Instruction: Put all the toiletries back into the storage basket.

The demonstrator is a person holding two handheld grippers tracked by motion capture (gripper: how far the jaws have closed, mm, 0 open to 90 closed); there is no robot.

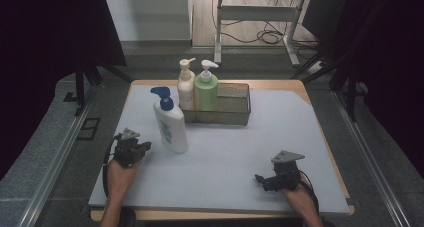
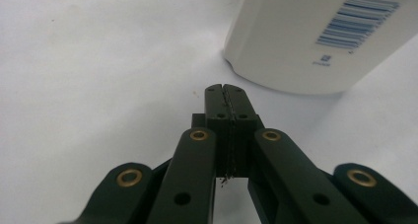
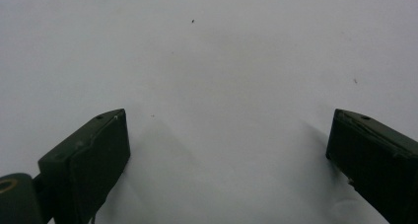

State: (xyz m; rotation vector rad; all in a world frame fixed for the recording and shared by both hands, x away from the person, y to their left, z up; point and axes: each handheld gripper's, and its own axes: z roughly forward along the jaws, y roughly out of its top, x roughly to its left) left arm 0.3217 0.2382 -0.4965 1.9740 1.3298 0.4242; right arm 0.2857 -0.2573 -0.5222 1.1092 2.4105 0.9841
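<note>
A white pump bottle with a blue pump head [image 1: 170,121] stands upright on the white table sheet [image 1: 225,152], just in front of a wire basket [image 1: 235,107]. My left gripper [image 1: 145,147] rests on the sheet a little left of that bottle, shut with nothing between its jaws. In the left gripper view the pads [image 2: 227,96] meet, and the bottle's base with a blue barcode [image 2: 315,41] stands just ahead to the right. My right gripper [image 1: 260,179] lies near the front right of the sheet, open and empty; its two jaws [image 3: 224,150] stand wide apart over bare sheet.
The wire basket at the back middle holds a cream pump bottle [image 1: 186,84] and a green pump bottle [image 1: 206,87] at its left end; its right part is bare. Dark curtains flank the table. A metal frame [image 1: 255,17] with cables stands on the floor behind.
</note>
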